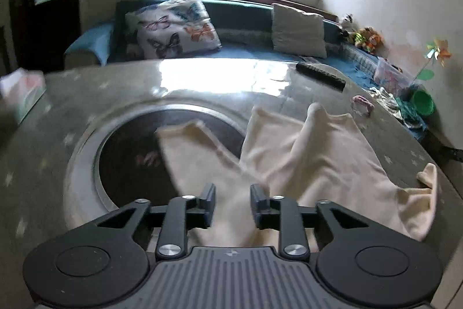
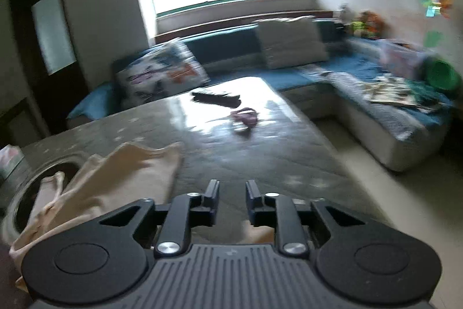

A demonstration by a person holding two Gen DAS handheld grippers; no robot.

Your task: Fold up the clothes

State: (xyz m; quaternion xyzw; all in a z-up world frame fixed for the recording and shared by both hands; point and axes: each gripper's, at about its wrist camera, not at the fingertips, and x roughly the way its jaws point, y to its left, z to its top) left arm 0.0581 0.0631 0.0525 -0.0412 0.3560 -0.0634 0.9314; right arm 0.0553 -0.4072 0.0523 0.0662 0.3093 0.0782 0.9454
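A cream-coloured garment (image 1: 303,152) lies crumpled on the grey table (image 1: 86,94), partly over the table's round dark inset (image 1: 130,158). My left gripper (image 1: 233,194) is open, just above the garment's near part, with cloth showing between and below the fingers. In the right wrist view the same garment (image 2: 115,178) lies to the left, and a bit of it shows under the gripper body. My right gripper (image 2: 231,190) is open over the bare table (image 2: 260,152), right of the garment's edge.
A black remote (image 1: 321,76) and a small pink cloth item (image 1: 363,103) lie at the table's far side. A tissue box (image 1: 21,93) sits at the left edge. A blue sofa (image 2: 361,71) with cushions and clutter wraps behind and right. The floor (image 2: 376,193) lies to the right.
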